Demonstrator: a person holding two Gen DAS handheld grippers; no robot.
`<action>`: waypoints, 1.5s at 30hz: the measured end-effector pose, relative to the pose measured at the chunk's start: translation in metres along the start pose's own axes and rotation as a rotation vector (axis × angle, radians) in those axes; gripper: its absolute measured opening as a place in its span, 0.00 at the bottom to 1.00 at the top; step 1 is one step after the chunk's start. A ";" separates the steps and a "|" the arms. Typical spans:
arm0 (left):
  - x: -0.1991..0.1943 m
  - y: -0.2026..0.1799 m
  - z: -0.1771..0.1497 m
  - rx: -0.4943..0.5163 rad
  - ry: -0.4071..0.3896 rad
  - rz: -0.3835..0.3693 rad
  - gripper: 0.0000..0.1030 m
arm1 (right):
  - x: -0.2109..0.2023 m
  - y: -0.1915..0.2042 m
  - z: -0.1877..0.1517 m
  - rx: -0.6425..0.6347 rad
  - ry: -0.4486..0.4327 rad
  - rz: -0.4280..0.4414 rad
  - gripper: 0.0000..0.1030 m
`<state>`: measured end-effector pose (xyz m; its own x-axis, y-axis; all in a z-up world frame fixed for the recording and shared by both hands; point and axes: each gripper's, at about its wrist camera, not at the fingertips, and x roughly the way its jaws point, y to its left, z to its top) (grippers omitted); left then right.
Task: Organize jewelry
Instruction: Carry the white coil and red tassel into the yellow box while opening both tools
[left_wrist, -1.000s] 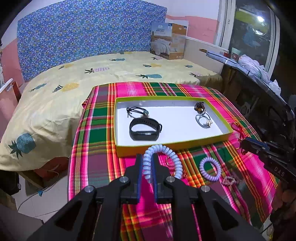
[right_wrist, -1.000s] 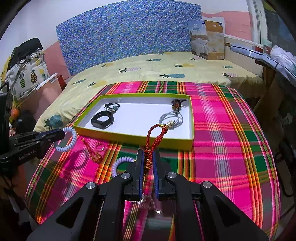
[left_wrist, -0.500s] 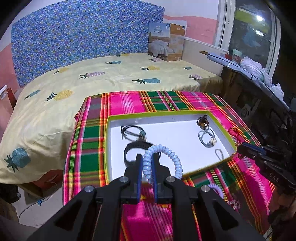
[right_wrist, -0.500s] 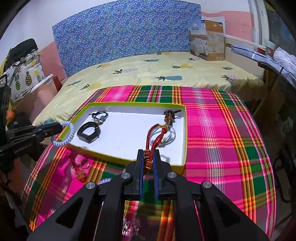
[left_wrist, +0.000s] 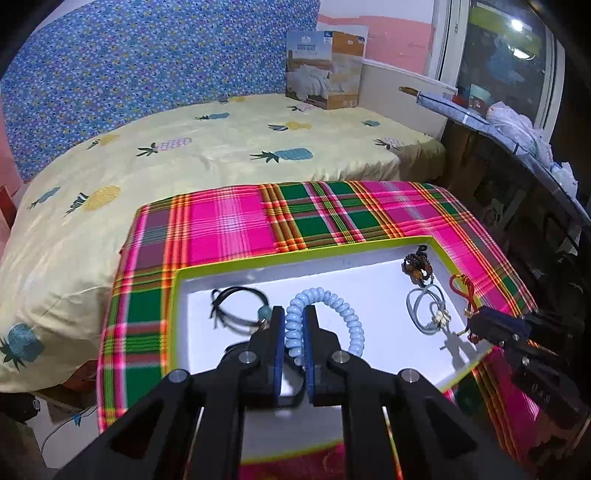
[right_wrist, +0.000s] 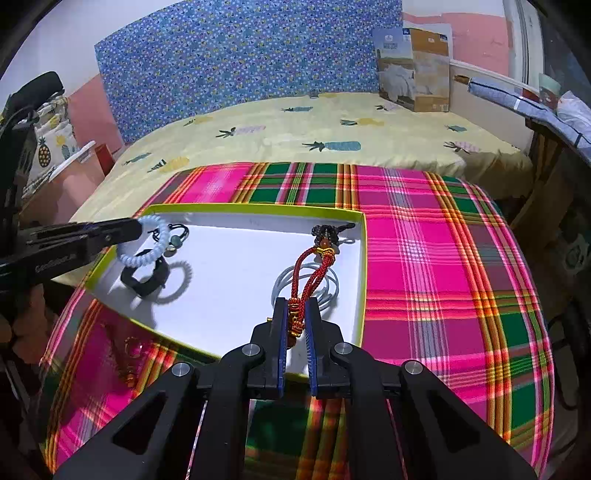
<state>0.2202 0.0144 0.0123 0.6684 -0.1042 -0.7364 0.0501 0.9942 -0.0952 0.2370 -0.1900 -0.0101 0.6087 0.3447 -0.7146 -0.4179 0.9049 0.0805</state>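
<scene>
Left hand-held gripper (left_wrist: 293, 325) is clamped on a pale blue spiral coil band (left_wrist: 325, 314), holding it in the air above the white floor of the tray (left_wrist: 354, 273); the coil's free loop arcs up and to the right of the pads. In the right wrist view the same coil (right_wrist: 147, 243) hangs over the tray's left end and casts a ring shadow on the floor.

Right hand-held gripper (right_wrist: 295, 321) is clenched on a red braided cord bracelet (right_wrist: 314, 273) with small gold beads at the pinch point; its loop sticks forward over the right part of the tray, above the grey cord.

The tray has a lime-green rim (right_wrist: 255, 208) and sits on a surface under a pink-green plaid cloth (right_wrist: 424, 258). Lying inside it:
- black wristband (right_wrist: 147, 282), left side, just under the held coil
- thin black cord with a teal bead (left_wrist: 240, 310), far-left corner
- grey cord loop (left_wrist: 424, 310), right side
- dark brown beaded piece (left_wrist: 417, 266), far-right corner, touching the grey cord

A bed with a yellow pineapple sheet (left_wrist: 221, 147) lies behind the surface. A cardboard box (left_wrist: 325, 70) stands on its far corner.
</scene>
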 end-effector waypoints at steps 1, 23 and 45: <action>0.005 -0.001 0.002 0.001 0.006 -0.003 0.10 | 0.002 -0.001 0.000 0.001 0.004 -0.001 0.09; 0.056 -0.018 0.007 0.032 0.087 -0.018 0.10 | 0.029 -0.010 0.002 0.023 0.084 -0.016 0.14; 0.010 -0.023 -0.003 0.048 0.029 -0.004 0.11 | -0.007 0.002 -0.004 0.019 0.024 -0.011 0.26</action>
<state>0.2236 -0.0095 0.0047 0.6468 -0.1079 -0.7550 0.0886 0.9939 -0.0662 0.2295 -0.1912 -0.0076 0.5968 0.3289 -0.7319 -0.3986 0.9132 0.0854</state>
